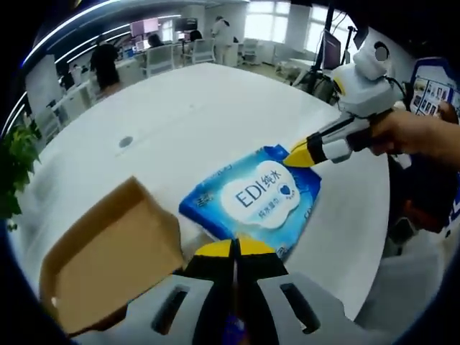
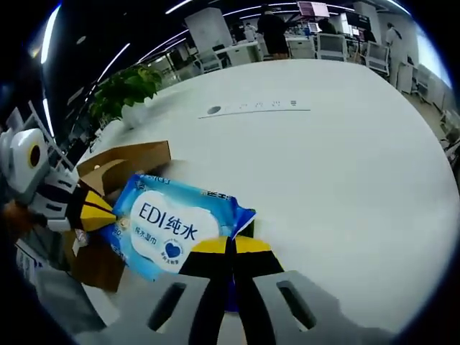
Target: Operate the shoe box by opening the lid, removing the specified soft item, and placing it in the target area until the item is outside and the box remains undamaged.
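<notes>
Wipes pack out of the shoe box, gripped at opposite ends by both my tools.

The white table [image 1: 215, 115] carries everything. The brown cardboard shoe box [image 1: 108, 262] lies on it, lid flap raised, in the left gripper view just to the left of the pack; its walls look intact. The blue wipes pack [image 1: 255, 198] is outside the box, above the table beside it. My left tool [image 1: 235, 248] is clamped on one end of the pack, and my right tool [image 2: 231, 246] is clamped on the opposite end, yellow tips pressed together.
</notes>
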A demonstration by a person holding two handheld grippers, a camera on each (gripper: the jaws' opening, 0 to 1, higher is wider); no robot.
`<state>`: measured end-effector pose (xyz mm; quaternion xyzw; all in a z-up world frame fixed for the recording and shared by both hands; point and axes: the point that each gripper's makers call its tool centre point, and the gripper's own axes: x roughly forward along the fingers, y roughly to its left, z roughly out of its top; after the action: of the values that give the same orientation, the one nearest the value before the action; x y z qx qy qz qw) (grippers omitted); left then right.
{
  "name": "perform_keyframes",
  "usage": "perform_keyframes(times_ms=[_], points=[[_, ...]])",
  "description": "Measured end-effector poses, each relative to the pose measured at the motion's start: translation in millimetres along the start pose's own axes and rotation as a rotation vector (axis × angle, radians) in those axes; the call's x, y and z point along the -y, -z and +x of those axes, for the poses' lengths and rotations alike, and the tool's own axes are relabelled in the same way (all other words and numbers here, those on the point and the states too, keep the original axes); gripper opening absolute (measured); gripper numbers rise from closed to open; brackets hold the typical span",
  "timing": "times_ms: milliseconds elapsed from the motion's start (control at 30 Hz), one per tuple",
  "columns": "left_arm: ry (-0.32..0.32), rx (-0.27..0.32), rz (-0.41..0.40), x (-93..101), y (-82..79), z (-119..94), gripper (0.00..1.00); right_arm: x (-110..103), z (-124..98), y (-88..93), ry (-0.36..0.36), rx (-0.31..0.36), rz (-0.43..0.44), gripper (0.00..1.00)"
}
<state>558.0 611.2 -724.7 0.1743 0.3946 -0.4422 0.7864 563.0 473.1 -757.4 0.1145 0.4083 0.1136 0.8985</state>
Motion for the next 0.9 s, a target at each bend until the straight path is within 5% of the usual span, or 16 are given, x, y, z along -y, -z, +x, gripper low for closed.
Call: perform_keyframes(times_ms=[700, 900], points=[[-0.018, -0.038, 0.061, -1.2, 5.7, 7, 0.0, 4, 14, 12.9, 0.01, -0.019, 0.016, 0.0], [-0.023, -0.068, 0.152, 3.8, 12.5, 2, 0.0, 5, 16, 10.2, 0.019, -0.015, 0.007, 0.0]])
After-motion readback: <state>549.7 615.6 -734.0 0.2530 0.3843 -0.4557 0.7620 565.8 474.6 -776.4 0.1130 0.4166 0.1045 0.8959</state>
